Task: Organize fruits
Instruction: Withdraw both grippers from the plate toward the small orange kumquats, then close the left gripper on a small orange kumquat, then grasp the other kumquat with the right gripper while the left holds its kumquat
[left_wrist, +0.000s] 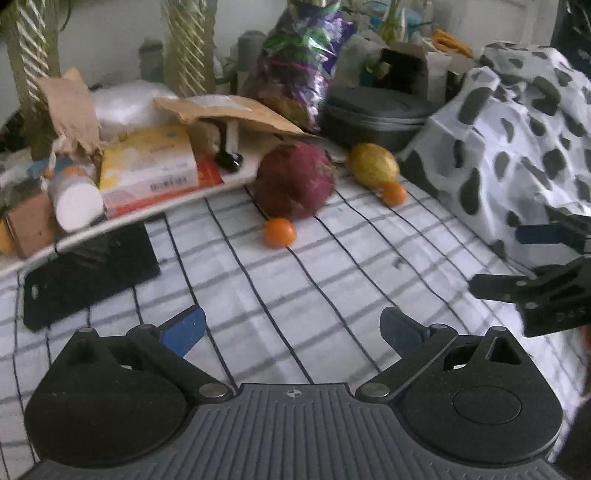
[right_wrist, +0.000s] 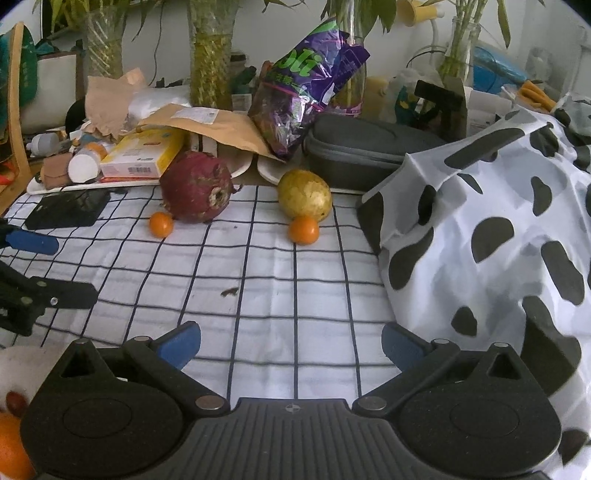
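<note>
A dark red dragon fruit (left_wrist: 295, 181) (right_wrist: 196, 192) lies on the checked cloth with a small orange (left_wrist: 279, 232) (right_wrist: 161, 223) just in front of it. A yellow mango (left_wrist: 373, 165) (right_wrist: 304, 199) lies to its right, touching a second small orange (left_wrist: 393, 193) (right_wrist: 303, 229). My left gripper (left_wrist: 293, 328) is open and empty, well short of the fruit; it also shows at the left edge of the right wrist view (right_wrist: 55, 266). My right gripper (right_wrist: 291, 345) is open and empty; it also shows at the right edge of the left wrist view (left_wrist: 517, 258).
A black slab (left_wrist: 88, 273) (right_wrist: 66, 210) lies at the left. A cluttered white tray (left_wrist: 122, 218), a grey zip case (right_wrist: 362, 155) and a purple bag (right_wrist: 306, 88) stand behind the fruit. A cow-print cloth (right_wrist: 498, 229) is heaped at the right. An orange and a red fruit (right_wrist: 14, 402) sit at the bottom left.
</note>
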